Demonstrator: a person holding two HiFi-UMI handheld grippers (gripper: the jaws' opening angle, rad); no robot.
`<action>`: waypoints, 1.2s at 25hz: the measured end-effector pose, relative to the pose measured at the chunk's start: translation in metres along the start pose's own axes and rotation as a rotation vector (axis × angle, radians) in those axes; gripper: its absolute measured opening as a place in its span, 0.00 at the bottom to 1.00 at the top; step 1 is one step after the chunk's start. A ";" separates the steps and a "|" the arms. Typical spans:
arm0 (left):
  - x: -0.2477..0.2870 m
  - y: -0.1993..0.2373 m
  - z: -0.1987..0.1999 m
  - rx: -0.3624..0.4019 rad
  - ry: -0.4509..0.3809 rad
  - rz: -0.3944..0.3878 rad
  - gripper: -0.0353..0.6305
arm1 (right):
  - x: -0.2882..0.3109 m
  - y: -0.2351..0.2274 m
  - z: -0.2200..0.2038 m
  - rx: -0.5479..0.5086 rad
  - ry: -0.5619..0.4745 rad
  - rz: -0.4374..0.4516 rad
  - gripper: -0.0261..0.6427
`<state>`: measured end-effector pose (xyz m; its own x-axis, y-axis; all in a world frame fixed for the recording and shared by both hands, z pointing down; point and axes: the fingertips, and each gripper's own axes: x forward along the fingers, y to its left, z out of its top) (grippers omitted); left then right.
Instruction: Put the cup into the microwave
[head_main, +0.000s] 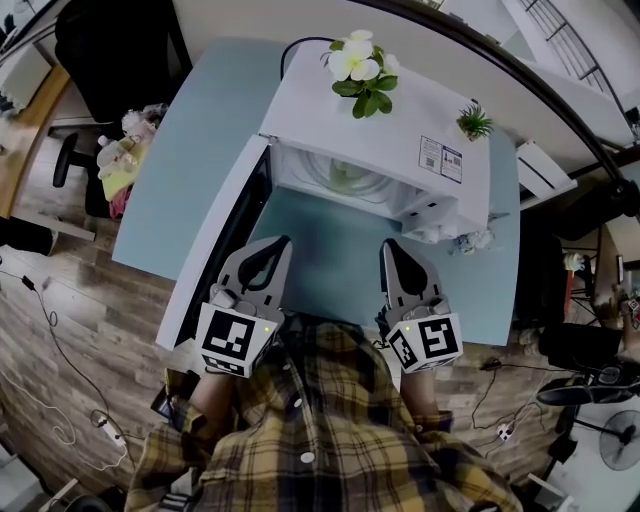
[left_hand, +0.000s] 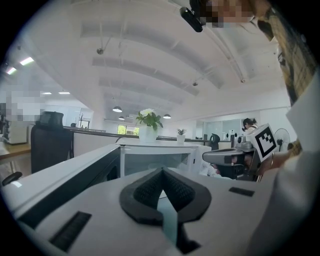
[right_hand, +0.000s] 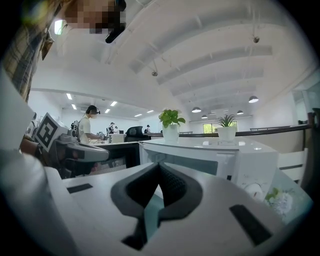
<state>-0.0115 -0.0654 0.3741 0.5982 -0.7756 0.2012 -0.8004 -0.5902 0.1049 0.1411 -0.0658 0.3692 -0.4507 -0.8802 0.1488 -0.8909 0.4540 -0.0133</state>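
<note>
Left tongs (left_hand: 161, 174): pressed together with nothing between them, held about level and pointing to 12 o'clock at the oven mouth.
Right tongs (right_hand: 159, 169): also closed and empty, alongside the left tongs but well apart from them.
Tabletop (head_main: 330, 250): a bare pale-blue strip lies between both tongs and the oven.
Microwave (head_main: 400, 125): at 12 o'clock from both tongs, cavity open toward them.
Door (head_main: 215, 250): swung out toward 7 o'clock, its edge just beside the left tongs.
Cup (head_main: 345, 177): a pale greenish shape inside the cavity, probably the cup, though the head view shows it small and dim.
Bearing: the cup is at 1 o'clock from the left tongs and 11 o'clock from the right.
Axis: it looks upright, mouth up.
Nearer hand: the right tongs are slightly nearer the cup, the left far nearer the door.
Stage: the cup seems to be in place already, so any coming move likely turns on the door, which suits the left tongs.
On top: flowers (head_main: 360, 65) and a small plant (head_main: 474, 122), clear of the opening.
</note>
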 end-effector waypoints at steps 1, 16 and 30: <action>0.000 0.000 0.000 0.001 0.000 -0.001 0.04 | 0.001 0.001 0.000 -0.002 0.002 0.003 0.04; -0.006 0.001 -0.002 -0.007 -0.004 0.001 0.04 | 0.003 0.014 -0.001 -0.021 0.005 0.020 0.04; -0.011 0.000 -0.005 -0.013 0.000 -0.005 0.04 | 0.000 0.017 -0.002 -0.009 0.001 0.016 0.04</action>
<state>-0.0183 -0.0561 0.3772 0.6023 -0.7727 0.2005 -0.7978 -0.5912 0.1185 0.1264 -0.0578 0.3709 -0.4647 -0.8728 0.1492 -0.8831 0.4691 -0.0062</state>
